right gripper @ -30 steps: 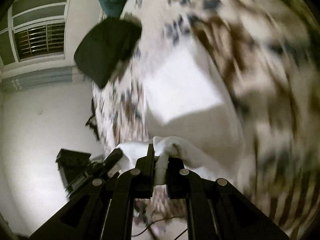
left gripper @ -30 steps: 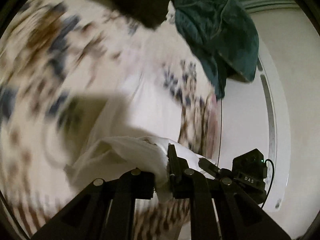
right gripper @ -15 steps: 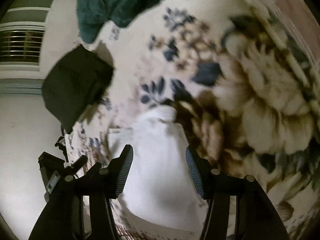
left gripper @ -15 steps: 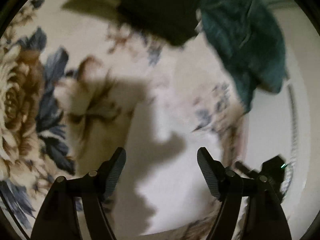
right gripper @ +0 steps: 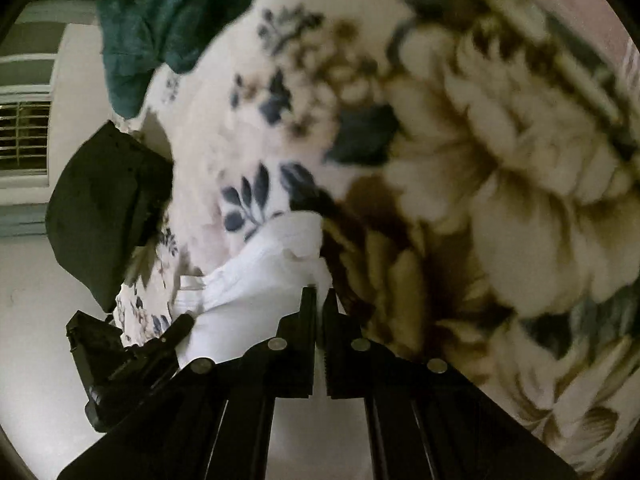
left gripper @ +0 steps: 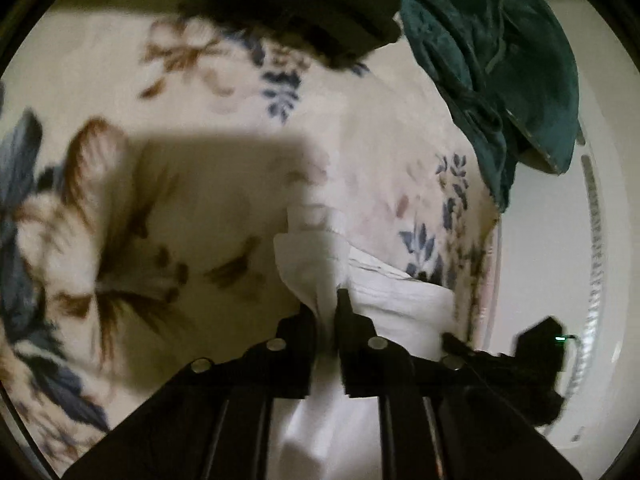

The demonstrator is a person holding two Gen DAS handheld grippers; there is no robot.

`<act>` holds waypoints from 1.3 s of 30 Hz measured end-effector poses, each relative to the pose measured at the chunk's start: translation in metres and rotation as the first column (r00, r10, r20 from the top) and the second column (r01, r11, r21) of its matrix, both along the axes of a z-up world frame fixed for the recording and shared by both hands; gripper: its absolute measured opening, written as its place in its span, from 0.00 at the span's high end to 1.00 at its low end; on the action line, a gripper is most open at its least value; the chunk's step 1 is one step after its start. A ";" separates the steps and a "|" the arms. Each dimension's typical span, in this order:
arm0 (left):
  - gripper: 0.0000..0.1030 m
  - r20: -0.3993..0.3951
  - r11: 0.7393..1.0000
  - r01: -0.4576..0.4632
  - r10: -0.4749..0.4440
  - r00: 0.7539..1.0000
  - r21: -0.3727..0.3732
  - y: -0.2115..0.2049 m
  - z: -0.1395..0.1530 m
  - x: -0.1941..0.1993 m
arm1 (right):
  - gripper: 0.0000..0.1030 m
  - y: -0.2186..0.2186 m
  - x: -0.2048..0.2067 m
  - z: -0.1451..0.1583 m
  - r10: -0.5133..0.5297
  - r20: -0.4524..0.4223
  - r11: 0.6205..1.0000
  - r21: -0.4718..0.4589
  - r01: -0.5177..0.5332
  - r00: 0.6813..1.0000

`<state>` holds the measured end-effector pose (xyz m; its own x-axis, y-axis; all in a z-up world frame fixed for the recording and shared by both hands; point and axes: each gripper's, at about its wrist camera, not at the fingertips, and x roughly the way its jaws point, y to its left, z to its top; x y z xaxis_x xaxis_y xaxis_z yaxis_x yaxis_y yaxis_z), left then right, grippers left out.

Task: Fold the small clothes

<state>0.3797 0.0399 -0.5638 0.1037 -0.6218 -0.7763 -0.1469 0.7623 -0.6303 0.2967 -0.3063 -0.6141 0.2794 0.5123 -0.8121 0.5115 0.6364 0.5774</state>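
The white garment (left gripper: 380,300) lies at lower centre of the left wrist view, on the floral blanket (left gripper: 160,200), close to that blanket's edge at right, where pale floor (left gripper: 540,260) begins. The left claw (left gripper: 328,312) is clamped on a bunched fold of it. To the left of the claw the blanket runs on to the frame's rim.

In the right wrist view the right claw (right gripper: 319,300) has its fingers together on the garment's (right gripper: 248,280) right corner, though how much cloth sits between them is hard to see. Only this view shows a window (right gripper: 24,136) at left.

A dark folded cloth (left gripper: 296,4) is cut off at the top of the left view; a teal garment (left gripper: 500,60) hangs over the blanket's edge at upper right. Both views are blurred.
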 end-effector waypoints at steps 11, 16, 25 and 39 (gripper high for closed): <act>0.24 -0.121 0.981 0.031 -0.055 0.991 -0.190 0.017 -0.032 -0.072 | 0.19 -0.001 -0.047 -0.042 0.173 -0.004 0.918 0.363 -0.159 0.985; 0.24 -0.081 0.981 0.077 -0.092 0.992 -0.177 -0.012 -0.031 -0.074 | 0.18 0.021 -0.052 -0.060 0.232 0.045 0.888 0.398 -0.231 0.972; 0.82 0.018 0.995 0.038 -0.037 0.999 -0.096 -0.010 0.012 -0.076 | 0.84 0.046 -0.048 -0.033 0.282 0.089 0.890 0.348 -0.295 0.955; 0.83 0.226 0.992 -0.082 0.103 0.969 -0.098 0.072 0.178 0.021 | 0.86 0.118 0.091 0.149 0.429 0.265 0.857 0.182 -0.482 0.864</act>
<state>0.4003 0.1122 -0.3862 0.3335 -0.6657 -0.6675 -0.0570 0.6926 -0.7191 0.3881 -0.1878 -0.4650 0.1158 0.7903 -0.6017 0.0492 0.6005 0.7981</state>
